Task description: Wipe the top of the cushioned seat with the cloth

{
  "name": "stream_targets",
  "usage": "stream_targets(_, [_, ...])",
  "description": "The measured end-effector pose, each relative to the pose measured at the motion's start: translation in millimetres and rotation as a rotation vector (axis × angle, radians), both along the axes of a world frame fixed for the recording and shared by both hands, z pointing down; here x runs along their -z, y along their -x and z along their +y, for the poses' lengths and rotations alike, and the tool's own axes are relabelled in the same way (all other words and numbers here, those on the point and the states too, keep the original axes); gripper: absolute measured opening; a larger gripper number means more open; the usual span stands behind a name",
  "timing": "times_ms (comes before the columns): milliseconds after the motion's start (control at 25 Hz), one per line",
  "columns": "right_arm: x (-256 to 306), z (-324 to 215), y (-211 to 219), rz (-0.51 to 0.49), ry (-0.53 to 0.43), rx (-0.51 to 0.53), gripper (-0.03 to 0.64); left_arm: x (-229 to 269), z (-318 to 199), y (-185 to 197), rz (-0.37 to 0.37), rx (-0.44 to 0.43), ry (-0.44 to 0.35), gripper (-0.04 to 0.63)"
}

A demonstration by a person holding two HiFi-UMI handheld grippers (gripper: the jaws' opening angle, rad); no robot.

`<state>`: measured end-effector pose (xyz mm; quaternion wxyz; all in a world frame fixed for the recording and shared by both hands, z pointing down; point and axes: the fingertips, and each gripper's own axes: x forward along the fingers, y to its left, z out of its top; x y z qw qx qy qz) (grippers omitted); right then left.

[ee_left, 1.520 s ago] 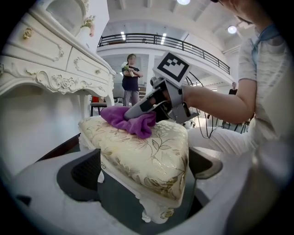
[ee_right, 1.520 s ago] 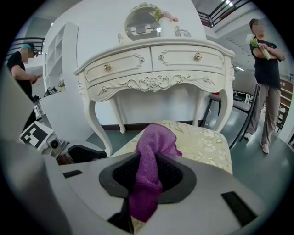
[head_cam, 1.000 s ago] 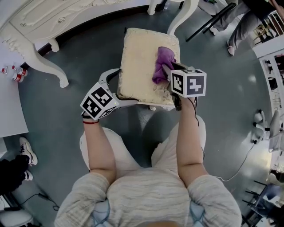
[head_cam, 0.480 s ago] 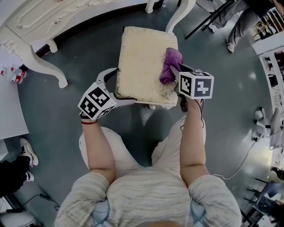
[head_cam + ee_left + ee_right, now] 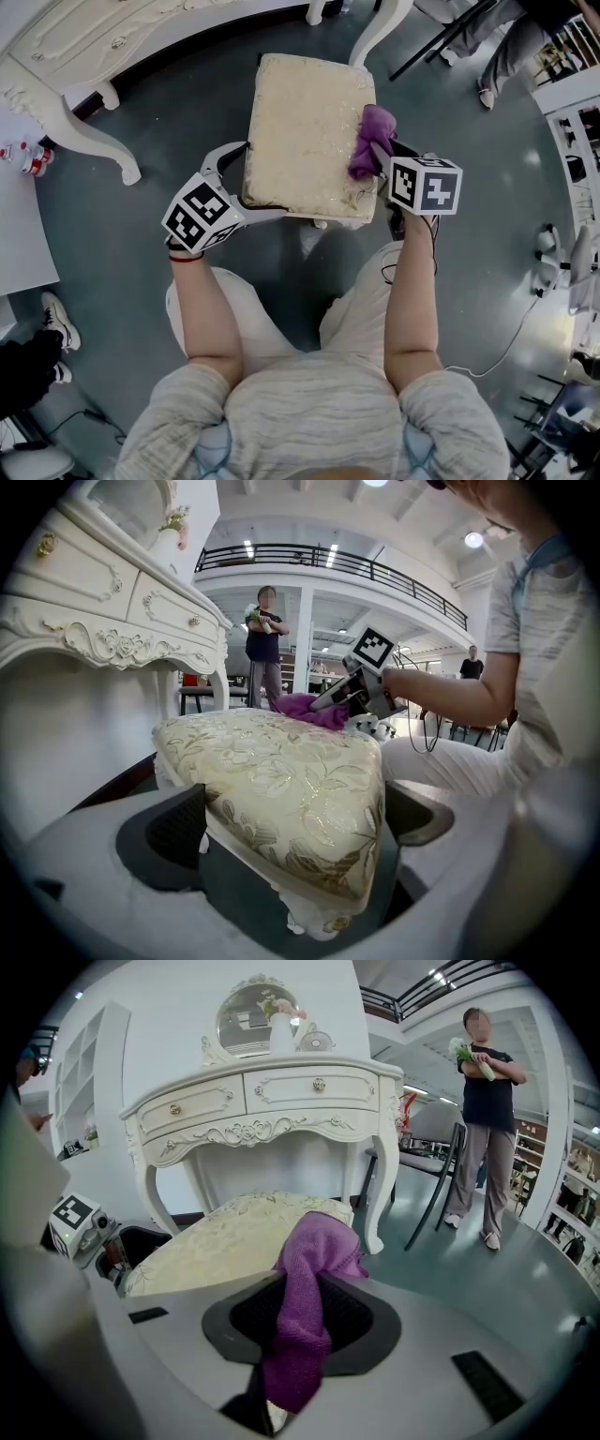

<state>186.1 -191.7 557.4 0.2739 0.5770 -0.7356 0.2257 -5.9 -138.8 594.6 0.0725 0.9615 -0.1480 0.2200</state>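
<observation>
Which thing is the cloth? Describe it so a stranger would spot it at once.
Find the white dressing table, then the cream cushioned seat before it. At the seat's right edge the right gripper pinches a bunched cloth. It is the only purple thing against that pale floral fabric.

Ones, twos and a few people

One cushioned seat (image 5: pixel 305 127) is carrying one purple cloth (image 5: pixel 370 141). Two grippers are working here, the left gripper (image 5: pixel 295 822) and the right gripper (image 5: pixel 302 1321), each wearing one marker cube: the left cube (image 5: pixel 199 217) and the right cube (image 5: pixel 425 185). One white dressing table (image 5: pixel 272 1133) is showing two drawers, one drawer on its left (image 5: pixel 192 1105) and one drawer on its right (image 5: pixel 314 1085), under one oval mirror (image 5: pixel 251 1018). One dark chair (image 5: pixel 422 1160) is standing beside it. At least three people are appearing: the gripper holder (image 5: pixel 309 412), one standing person (image 5: pixel 487 1119) and one far figure (image 5: pixel 472 661).
</observation>
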Motion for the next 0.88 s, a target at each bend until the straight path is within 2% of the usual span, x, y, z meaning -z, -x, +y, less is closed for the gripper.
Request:
stream_targets(160, [-0.4,7.9,-5.8,0.015,0.01,0.005,0.091,0.0,0.6,-0.8,0.001,-0.001,0.001,0.591])
stream_targets(320, [7.2,22.8,-6.1,-0.019,0.016,0.025,0.089,0.5,0.1,-0.1,0.003,-0.002,0.002,0.591])
stream_targets(520, [22.0,51.7,-15.5,0.033,0.011,0.034,0.089,0.9,0.1,-0.7,0.005,-0.004,0.003,0.591])
stream_targets(680, [10.4,68.2,-15.4,0.091,0.051,0.042,0.091,0.2,-0.9,-0.2,0.003,-0.008,0.004,0.591])
stream_targets(880, [-1.5,68.4,-1.3,0.087,0.085,0.058,0.089,0.1,0.4,-1.0,0.003,-0.01,0.002,0.591])
